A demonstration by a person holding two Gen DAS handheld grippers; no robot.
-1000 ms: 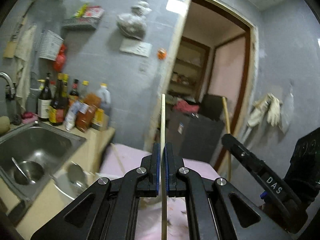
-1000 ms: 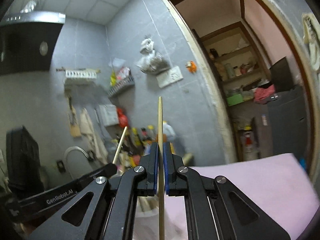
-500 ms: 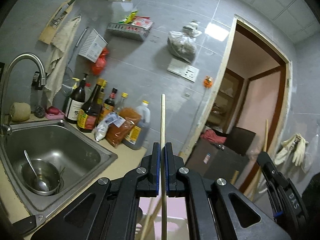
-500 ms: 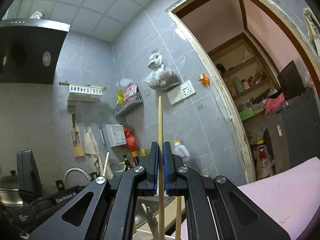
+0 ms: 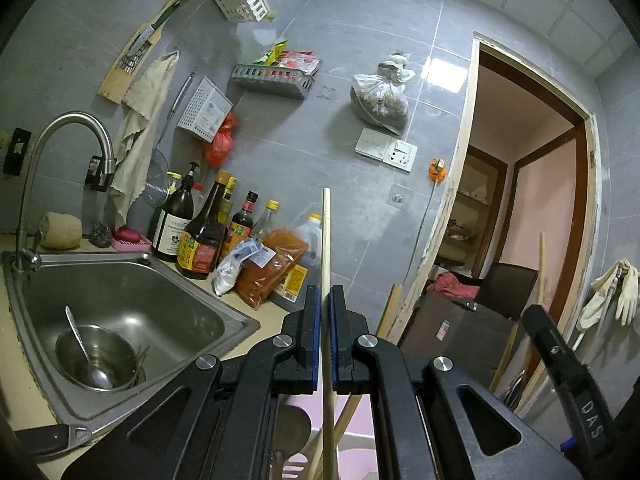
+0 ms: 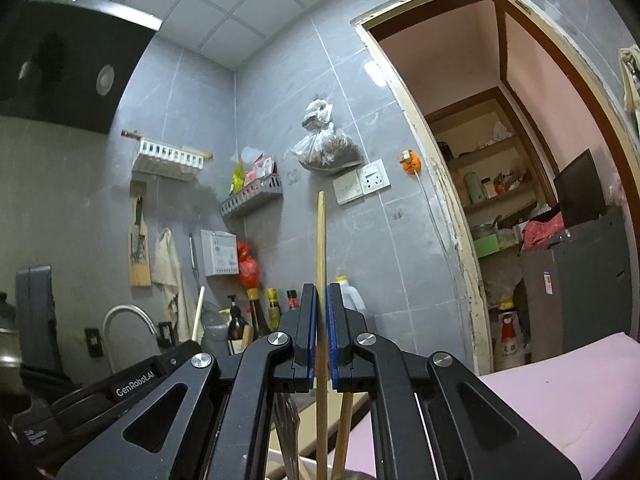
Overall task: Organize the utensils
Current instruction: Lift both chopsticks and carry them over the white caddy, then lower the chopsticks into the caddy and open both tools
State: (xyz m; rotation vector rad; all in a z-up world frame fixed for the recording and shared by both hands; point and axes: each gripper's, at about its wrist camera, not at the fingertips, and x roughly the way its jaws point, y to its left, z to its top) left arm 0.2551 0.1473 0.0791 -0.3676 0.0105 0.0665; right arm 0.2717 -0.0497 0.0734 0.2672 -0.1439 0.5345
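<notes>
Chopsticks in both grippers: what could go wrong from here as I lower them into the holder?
The left gripper and right gripper each pinch one thin chopstick on a narrow line, so either could pivot or slip. Below, other utensil handles already crowd the space; a tip may snag them. The grippers sit close together and could collide.

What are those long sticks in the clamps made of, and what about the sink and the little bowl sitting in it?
The stick in the left gripper, a chopstick, looks like pale unvarnished wood or bamboo: matte and light tan. The right gripper holds a similar chopstick, slightly yellower. The sink looks like brushed stainless steel, grey with dull reflections. The bowl and the spoon in it look like shinier steel.
</notes>
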